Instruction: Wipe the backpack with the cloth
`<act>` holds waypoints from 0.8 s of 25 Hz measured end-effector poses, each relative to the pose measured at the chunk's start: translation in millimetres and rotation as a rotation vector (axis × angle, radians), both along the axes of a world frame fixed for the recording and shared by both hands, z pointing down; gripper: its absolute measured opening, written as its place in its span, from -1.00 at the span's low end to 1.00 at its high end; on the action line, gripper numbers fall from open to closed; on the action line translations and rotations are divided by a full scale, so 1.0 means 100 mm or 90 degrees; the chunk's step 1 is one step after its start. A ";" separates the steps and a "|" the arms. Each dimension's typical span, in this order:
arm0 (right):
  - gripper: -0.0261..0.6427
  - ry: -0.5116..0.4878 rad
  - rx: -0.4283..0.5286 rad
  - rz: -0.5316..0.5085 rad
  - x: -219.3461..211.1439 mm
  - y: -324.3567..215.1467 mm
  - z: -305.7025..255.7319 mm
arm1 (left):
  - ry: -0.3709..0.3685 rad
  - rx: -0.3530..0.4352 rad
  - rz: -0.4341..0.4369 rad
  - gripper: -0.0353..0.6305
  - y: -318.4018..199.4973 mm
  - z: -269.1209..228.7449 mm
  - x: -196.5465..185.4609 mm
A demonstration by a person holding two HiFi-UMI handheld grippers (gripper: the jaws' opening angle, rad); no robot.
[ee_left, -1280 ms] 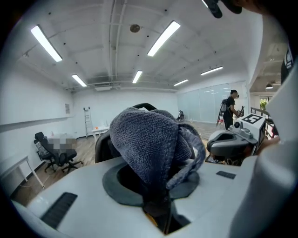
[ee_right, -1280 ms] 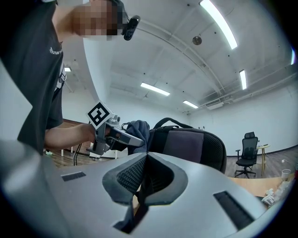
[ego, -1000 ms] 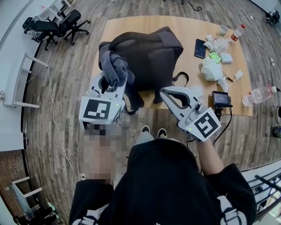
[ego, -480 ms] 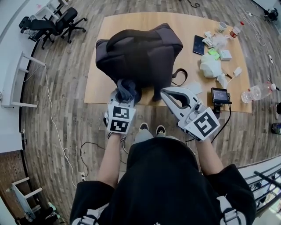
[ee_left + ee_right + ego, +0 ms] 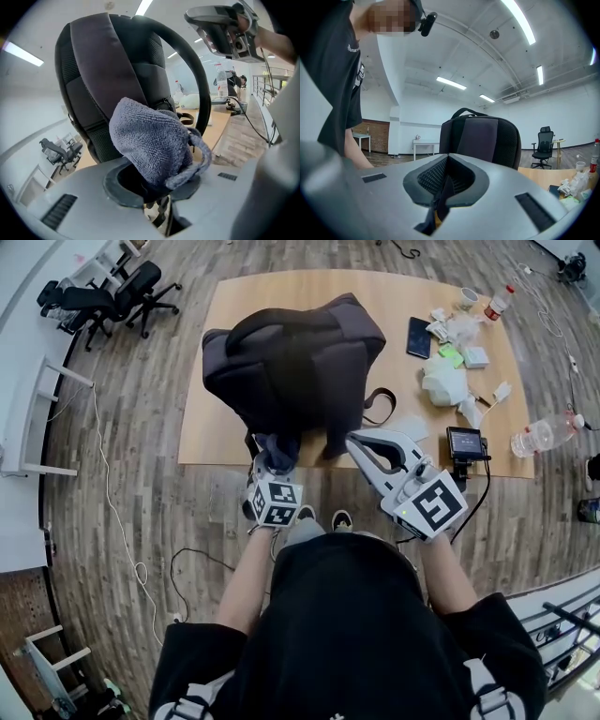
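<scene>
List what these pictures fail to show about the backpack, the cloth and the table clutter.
- Head view: whether the cloth actually presses on the backpack; the bunched cloth covers the contact spot.
- Left gripper view: the pads of the left gripper, buried under the cloth.
- All views: the backpack's far side, hidden by its own bulk.
- Head view: the white clutter on the table, too small to identify.

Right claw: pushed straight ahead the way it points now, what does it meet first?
Most likely the backpack: it stands dead ahead of the shut right claw, with nothing visible between them. How far off it is, the pictures don't settle.
</scene>
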State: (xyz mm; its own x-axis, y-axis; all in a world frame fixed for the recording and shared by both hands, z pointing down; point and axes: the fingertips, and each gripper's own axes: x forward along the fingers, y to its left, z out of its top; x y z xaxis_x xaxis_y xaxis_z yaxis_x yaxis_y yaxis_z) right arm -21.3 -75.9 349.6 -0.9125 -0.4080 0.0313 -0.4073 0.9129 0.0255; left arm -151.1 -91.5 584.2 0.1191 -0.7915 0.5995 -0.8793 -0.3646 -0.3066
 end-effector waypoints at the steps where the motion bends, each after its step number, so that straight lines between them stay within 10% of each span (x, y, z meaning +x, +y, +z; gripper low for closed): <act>1: -0.89 0.000 -0.001 0.001 -0.01 0.00 -0.01 | -0.001 0.003 -0.002 -0.60 0.05 0.04 0.01; 10: -0.89 -0.001 0.011 -0.006 -0.02 0.06 -0.06 | 0.046 0.005 -0.027 -0.60 0.18 -0.05 0.01; 20: -0.89 0.006 0.017 0.002 0.02 0.05 -0.10 | 0.132 0.164 -0.036 -0.60 -0.24 -2.30 -0.09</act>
State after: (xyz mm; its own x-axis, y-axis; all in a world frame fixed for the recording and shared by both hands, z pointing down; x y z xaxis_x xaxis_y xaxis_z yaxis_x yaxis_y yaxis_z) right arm -19.8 -71.2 340.1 -0.9112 -0.4109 0.0298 -0.4091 0.9110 0.0532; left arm -160.1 -115.1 354.6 0.1689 -0.9226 0.3467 -0.9491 -0.2472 -0.1954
